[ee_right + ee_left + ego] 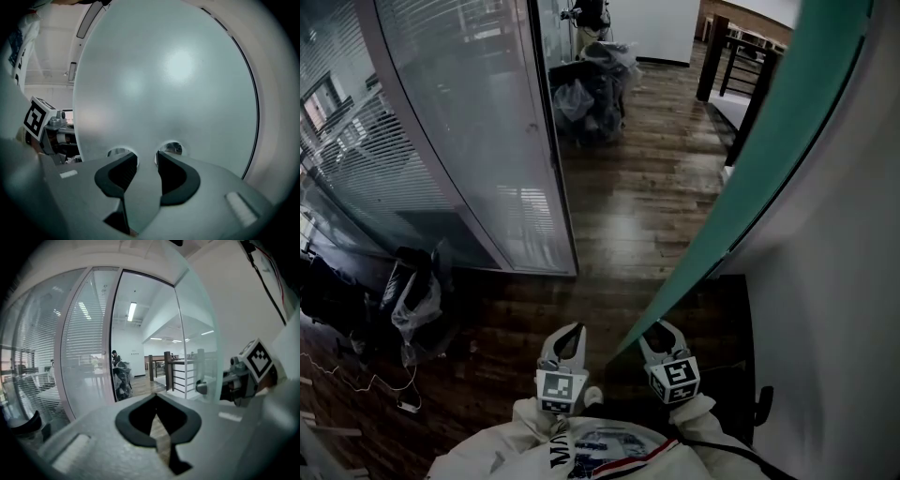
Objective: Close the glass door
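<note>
Head view: glass door [773, 159] stands open, edge sweeping from 1 o'clock to right gripper [662, 330] at 5, jaws apart on nothing; left gripper [569, 332] at 6 pinched closed, idle; push flat near that free edge, steadily.

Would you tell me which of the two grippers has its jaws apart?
The right gripper, facing the frosted door: its jaws stand apart, while those of the left gripper meet at the tips.
</note>
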Tool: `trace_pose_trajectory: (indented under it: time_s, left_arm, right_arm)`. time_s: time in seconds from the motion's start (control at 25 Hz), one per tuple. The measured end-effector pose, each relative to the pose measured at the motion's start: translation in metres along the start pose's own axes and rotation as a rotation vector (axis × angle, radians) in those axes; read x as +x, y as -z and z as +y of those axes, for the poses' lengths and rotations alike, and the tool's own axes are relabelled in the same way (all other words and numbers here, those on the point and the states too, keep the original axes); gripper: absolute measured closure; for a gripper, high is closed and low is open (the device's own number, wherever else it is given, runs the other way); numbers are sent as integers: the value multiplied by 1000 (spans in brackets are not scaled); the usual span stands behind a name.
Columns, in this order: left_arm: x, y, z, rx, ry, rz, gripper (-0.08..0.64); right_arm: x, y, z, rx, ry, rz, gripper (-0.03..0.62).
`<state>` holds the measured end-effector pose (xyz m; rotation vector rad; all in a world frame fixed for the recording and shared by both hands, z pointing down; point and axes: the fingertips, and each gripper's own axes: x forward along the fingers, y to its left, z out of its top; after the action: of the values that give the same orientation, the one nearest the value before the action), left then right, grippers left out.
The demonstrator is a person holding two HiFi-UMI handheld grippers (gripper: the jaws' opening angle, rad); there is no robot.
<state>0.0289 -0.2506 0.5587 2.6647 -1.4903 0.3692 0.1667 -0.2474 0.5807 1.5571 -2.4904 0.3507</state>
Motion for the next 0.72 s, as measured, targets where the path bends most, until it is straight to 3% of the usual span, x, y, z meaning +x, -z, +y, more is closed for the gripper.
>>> trace_pose_trajectory:
  time_s: [0.72]
  left_arm:
    - [0,9,41,18,-49,-2,558]
  right_arm:
    - [66,-14,2,-45,37,27,445]
